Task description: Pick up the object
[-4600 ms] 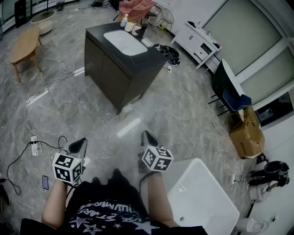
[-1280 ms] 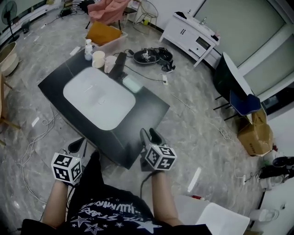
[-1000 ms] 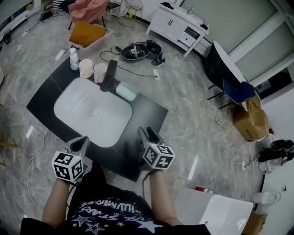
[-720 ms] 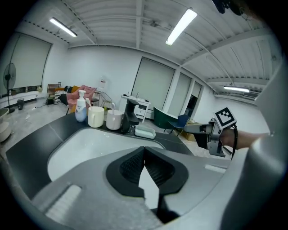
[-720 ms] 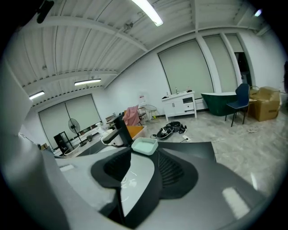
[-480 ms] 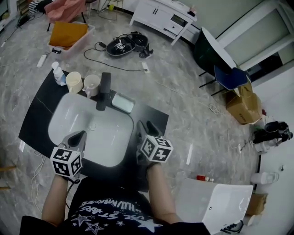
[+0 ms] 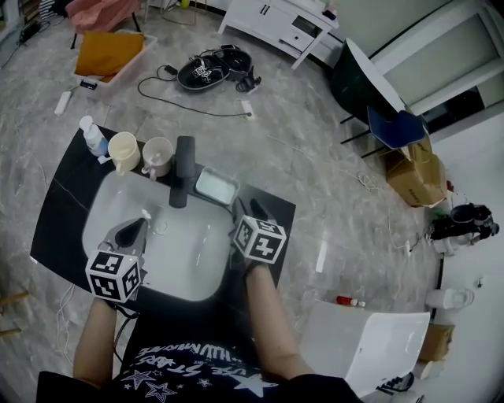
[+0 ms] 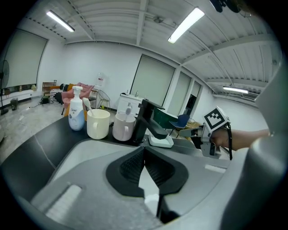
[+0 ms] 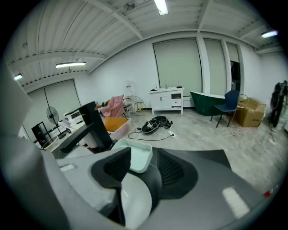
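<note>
A black vanity top (image 7: 276, 211) holds a white sink basin (image 7: 177, 248) with a black faucet (image 7: 183, 169). Right of the faucet lies a pale green soap dish (image 7: 216, 186) (image 9: 137, 155). Left of the faucet stand a pink cup (image 7: 157, 156) (image 8: 123, 126), a cream cup (image 7: 124, 151) (image 8: 98, 123) and a pump bottle (image 7: 94, 138) (image 8: 76, 114). My left gripper (image 7: 130, 232) (image 8: 144, 152) hovers over the basin, shut and empty. My right gripper (image 7: 244, 209) (image 9: 143, 166) is open at the basin's right edge, with the soap dish just beyond its tips.
A white tub (image 7: 366, 346) stands on the floor at my right. Beyond the vanity lie cables and a black device (image 7: 206, 72), an orange-filled bin (image 7: 106, 51) and a white cabinet (image 7: 283, 20). A dark chair (image 7: 394, 126) and cardboard box (image 7: 409, 177) are far right.
I have walked up to the vanity, so the sink has come from far ahead to right under me. Both grippers now hang over the basin and counter, and neither holds anything.
</note>
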A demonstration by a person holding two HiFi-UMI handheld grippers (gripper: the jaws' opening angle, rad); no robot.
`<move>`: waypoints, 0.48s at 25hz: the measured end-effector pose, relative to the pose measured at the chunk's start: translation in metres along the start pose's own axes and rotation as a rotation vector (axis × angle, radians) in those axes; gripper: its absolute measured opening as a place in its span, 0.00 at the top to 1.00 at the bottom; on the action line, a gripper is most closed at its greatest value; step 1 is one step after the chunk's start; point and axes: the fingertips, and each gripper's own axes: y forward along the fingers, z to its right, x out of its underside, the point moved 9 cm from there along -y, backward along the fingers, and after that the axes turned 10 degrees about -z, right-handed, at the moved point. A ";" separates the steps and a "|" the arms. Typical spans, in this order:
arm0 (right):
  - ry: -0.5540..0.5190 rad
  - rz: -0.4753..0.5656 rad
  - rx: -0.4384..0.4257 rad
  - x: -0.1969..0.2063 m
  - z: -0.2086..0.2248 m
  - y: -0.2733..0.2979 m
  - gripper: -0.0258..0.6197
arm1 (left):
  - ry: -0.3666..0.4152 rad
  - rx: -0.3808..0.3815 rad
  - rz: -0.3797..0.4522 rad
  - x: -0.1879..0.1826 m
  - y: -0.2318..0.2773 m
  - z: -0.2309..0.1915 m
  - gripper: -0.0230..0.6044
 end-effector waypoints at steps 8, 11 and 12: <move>-0.011 -0.090 0.043 -0.001 -0.003 0.045 0.70 | -0.029 0.025 -0.040 0.004 0.019 -0.015 0.95; -0.022 -0.114 0.059 -0.001 -0.002 0.057 0.74 | -0.040 0.029 -0.056 0.005 0.024 -0.018 0.95; -0.022 -0.121 0.064 -0.001 -0.001 0.060 0.74 | -0.043 0.029 -0.061 0.006 0.026 -0.020 0.95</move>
